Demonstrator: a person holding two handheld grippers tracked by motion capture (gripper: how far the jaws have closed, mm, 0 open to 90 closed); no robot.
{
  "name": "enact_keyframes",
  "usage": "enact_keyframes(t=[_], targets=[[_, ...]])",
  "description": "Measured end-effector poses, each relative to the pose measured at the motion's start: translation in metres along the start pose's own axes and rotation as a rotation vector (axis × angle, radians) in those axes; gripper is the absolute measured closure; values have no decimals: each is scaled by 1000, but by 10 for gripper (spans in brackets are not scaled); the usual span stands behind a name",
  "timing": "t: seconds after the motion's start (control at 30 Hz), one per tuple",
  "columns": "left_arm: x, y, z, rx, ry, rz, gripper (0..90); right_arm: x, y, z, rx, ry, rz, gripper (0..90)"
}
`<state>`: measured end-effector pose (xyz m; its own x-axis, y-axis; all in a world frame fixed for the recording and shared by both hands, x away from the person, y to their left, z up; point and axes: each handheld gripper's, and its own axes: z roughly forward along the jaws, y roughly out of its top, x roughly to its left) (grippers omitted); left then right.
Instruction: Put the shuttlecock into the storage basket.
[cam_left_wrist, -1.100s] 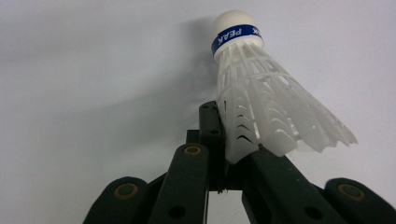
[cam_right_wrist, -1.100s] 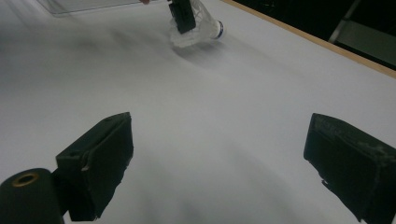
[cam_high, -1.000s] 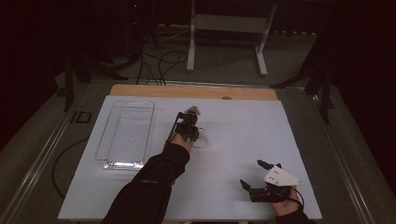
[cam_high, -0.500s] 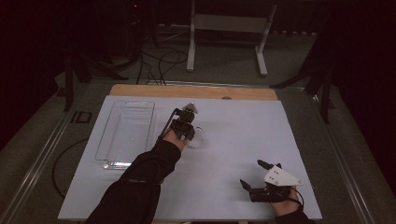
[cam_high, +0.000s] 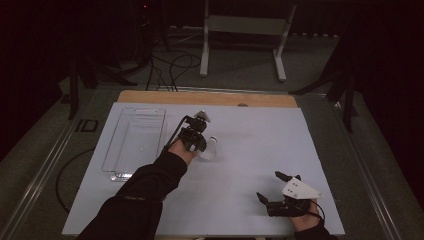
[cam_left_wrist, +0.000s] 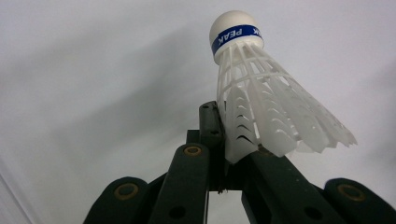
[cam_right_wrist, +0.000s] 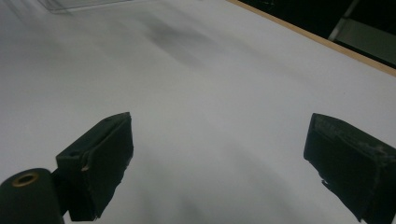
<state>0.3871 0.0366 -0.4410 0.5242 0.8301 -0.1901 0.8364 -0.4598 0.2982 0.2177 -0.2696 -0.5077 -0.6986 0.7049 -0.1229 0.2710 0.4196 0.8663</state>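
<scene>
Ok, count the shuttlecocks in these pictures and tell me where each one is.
1. The single white shuttlecock is pinched by its skirt in the left gripper, just right of the clear tray. The tray looks empty.

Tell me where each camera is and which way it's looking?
High view: above the person's side, looking forward and down at the table; both forearms, the left gripper and right gripper show.
Left gripper view: on the left gripper, looking along its shut jaws pinching a white shuttlecock.
Right gripper view: on the right gripper, looking between its open jaws across the table.
Shared: the shuttlecock shows in the high view too.
</scene>
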Motion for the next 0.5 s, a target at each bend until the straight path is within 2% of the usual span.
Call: enact_keyframes(t=[0.03, 0.07, 0.13, 0.2, 0.37, 0.5], targets=[[-4, -2, -4, -3, 1, 24, 900, 0, 0, 0, 1, 0, -2, 84], [-4, -2, -4, -3, 1, 24, 900, 0, 0, 0, 1, 0, -2, 84], [-8, -5, -12, -8, 8, 58, 900, 0, 0, 0, 0, -1, 0, 84], [-8, -6, -14, -9, 1, 62, 900, 0, 0, 0, 2, -1, 0, 84], [-5, -14, -27, -28, 22, 99, 900, 0, 0, 0, 3, 0, 0, 84], [0, -19, -34, -34, 29, 99, 900, 0, 0, 0, -1, 0, 3, 84]])
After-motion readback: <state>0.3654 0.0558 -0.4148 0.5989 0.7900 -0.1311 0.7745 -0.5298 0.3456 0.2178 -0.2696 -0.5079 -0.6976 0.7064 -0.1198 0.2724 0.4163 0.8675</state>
